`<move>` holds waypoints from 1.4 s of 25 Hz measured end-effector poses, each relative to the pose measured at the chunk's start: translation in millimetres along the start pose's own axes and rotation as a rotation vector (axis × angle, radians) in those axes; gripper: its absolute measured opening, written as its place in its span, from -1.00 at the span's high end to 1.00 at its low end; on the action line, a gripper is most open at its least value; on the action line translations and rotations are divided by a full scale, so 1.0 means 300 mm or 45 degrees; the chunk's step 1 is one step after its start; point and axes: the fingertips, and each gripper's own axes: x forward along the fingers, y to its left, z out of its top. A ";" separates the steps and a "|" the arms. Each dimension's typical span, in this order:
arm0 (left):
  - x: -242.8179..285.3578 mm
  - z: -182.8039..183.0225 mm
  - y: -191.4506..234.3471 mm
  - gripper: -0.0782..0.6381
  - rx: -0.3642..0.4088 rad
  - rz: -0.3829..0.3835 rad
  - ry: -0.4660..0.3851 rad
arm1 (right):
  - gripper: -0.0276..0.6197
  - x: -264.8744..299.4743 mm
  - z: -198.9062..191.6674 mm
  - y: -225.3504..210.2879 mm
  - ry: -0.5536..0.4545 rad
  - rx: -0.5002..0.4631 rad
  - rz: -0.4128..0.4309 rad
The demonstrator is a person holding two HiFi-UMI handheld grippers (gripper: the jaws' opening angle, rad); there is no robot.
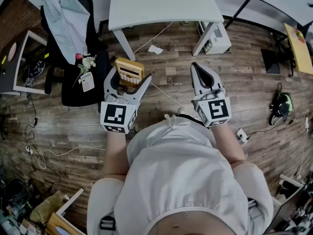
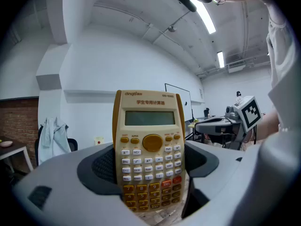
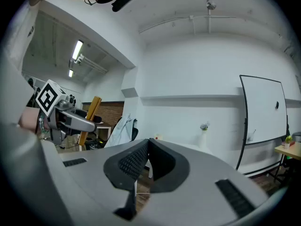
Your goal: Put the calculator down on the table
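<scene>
A yellow calculator (image 1: pixel 128 68) with a cream key face is held in the air over the wooden floor, in front of the white table (image 1: pixel 164 6). My left gripper (image 1: pixel 131 78) is shut on it, one jaw against each long side. In the left gripper view the calculator (image 2: pixel 149 145) stands upright, with its screen on top and its keys facing the camera. The left gripper (image 2: pixel 150 168) grips its lower half. My right gripper (image 1: pixel 196 66) hovers to the right with nothing in it. Its jaws meet at the tips in the right gripper view (image 3: pixel 146 147), where the calculator (image 3: pixel 92 111) shows edge-on at the left.
A black chair (image 1: pixel 80 84) draped with a light jacket (image 1: pixel 63 13) stands at the left, with a small bunch of flowers (image 1: pixel 86 62) on it. A white box unit (image 1: pixel 216 38) sits by the table's right leg. Cables run across the wooden floor (image 1: pixel 166 89).
</scene>
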 end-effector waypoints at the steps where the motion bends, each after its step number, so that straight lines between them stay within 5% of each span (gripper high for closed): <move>1: -0.002 0.000 0.001 -0.35 0.000 0.001 0.001 | 0.91 0.001 -0.002 0.005 0.002 0.001 0.005; 22: 0.115 -0.044 0.047 -0.35 -0.029 0.007 0.042 | 0.90 0.112 -0.082 -0.094 0.086 0.076 -0.021; 35: 0.633 -0.034 0.148 -0.35 -0.041 0.148 0.125 | 0.90 0.569 -0.140 -0.475 0.083 0.104 0.156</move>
